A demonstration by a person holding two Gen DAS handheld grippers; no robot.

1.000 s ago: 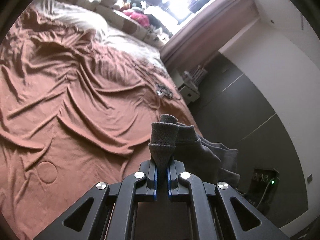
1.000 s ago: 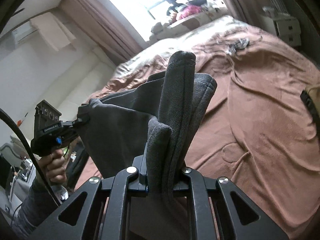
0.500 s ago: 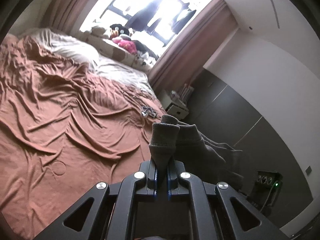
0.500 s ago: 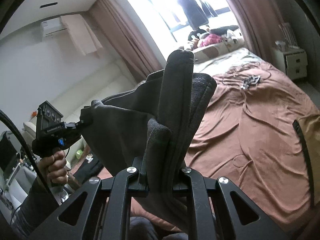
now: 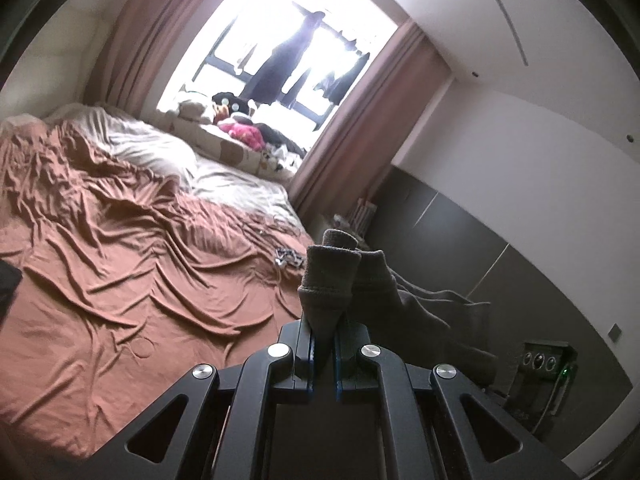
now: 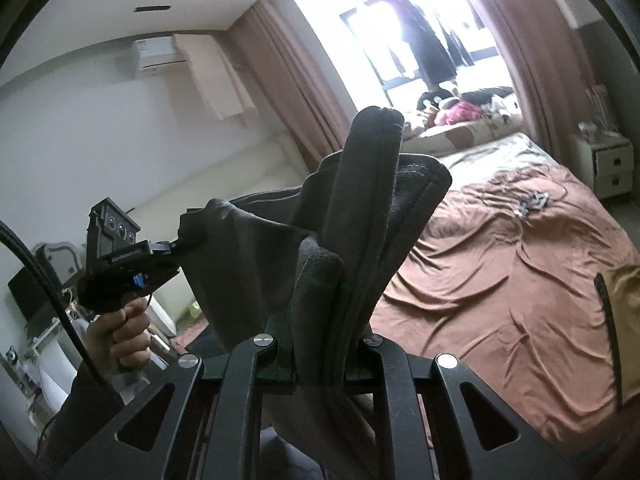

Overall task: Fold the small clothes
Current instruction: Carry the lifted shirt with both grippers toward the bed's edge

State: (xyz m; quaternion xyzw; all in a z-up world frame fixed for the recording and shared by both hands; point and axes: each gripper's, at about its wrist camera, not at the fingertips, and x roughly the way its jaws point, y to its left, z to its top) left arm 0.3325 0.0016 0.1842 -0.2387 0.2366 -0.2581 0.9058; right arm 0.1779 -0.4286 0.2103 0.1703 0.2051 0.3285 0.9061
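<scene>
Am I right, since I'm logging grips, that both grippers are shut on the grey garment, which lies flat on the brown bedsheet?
Not quite: both the left gripper and the right gripper are shut on the grey garment, but the right wrist view shows it hanging in the air between them, off the brown bedsheet.

Tiny unclear clutter [image 5: 288, 258] on bed [image 5: 120, 280]

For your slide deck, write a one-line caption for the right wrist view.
Right gripper and left gripper hold a grey garment stretched in the air beside the brown-sheeted bed.
</scene>
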